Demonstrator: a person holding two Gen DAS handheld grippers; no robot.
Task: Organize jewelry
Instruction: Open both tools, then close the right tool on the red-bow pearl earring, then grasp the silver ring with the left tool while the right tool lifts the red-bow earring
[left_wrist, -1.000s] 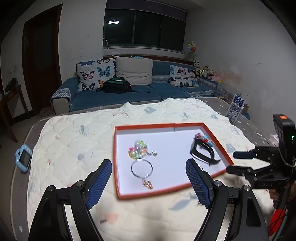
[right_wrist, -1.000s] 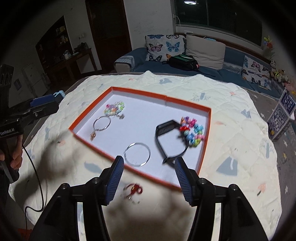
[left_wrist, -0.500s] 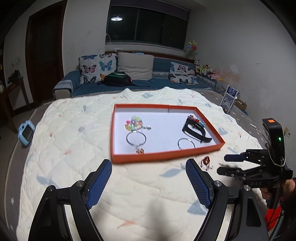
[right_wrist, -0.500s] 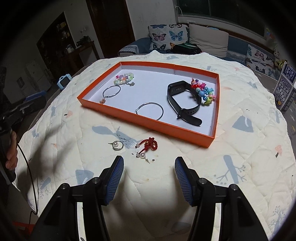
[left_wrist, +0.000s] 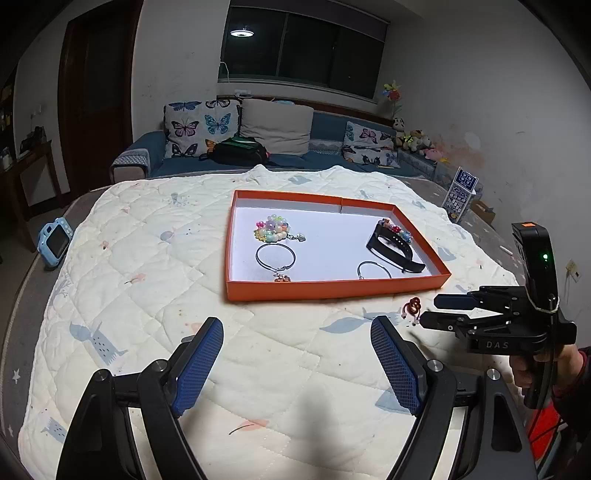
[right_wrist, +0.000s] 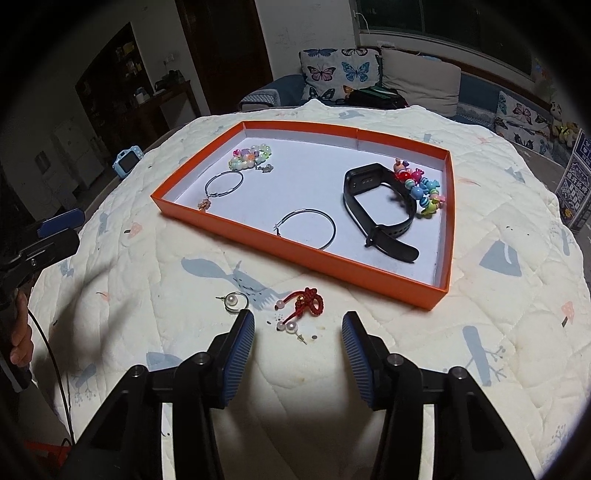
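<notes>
An orange tray (right_wrist: 303, 254) (left_wrist: 332, 290) on the quilt holds a pastel bead bracelet (right_wrist: 251, 157), a thin charm bangle (right_wrist: 223, 184), a silver hoop (right_wrist: 308, 229), a black watch band (right_wrist: 373, 214) and a colourful bead bracelet (right_wrist: 421, 188). In front of the tray on the quilt lie a red knot earring with pearls (right_wrist: 304, 304) (left_wrist: 413, 308) and a pearl ring (right_wrist: 234, 301). My right gripper (right_wrist: 298, 338) is open and empty, just behind the red earring; it also shows in the left wrist view (left_wrist: 430, 310). My left gripper (left_wrist: 297, 358) is open and empty, well short of the tray.
A white quilt (left_wrist: 147, 258) covers the round table. A blue toy camera (left_wrist: 55, 242) lies at the table's left edge. A blue sofa with butterfly cushions (left_wrist: 199, 127) and a black bag (left_wrist: 238, 151) stands behind.
Both grippers have pulled back from over the tray. The red earring and the pearl ring have come into the right wrist view in front of the tray.
</notes>
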